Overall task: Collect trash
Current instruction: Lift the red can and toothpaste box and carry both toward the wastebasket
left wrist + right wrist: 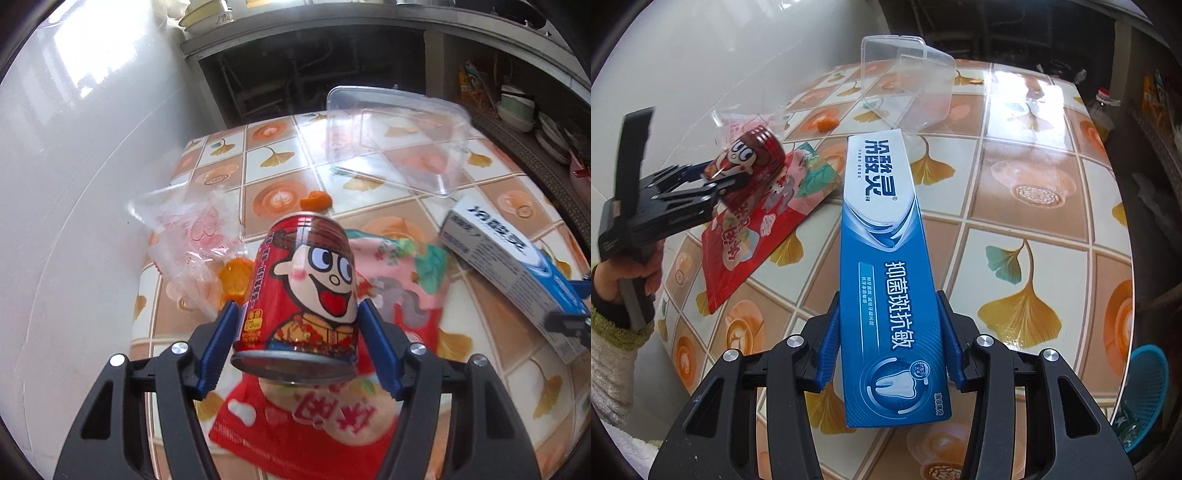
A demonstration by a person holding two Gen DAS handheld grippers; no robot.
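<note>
Left gripper (299,314) has its jaws clamped on the red can (306,288), one blue pad on each side, can tilted and lifted clear of the worktop (388,173). Under it: red snack wrapper (295,424) and a pink floral packet (399,266), both lying flat. Right gripper (890,332) jaws clamped on the near end of the blue toothpaste box (886,258), held above the worktop and pointing away from the camera. Still on the worktop: crumpled clear bag (188,236) at the left edge, orange peel pieces (316,201) (one more half under the bag), clear plastic container (395,136) on its side at the far end. Blue basket (1145,391) sits below the worktop's right edge.
</note>
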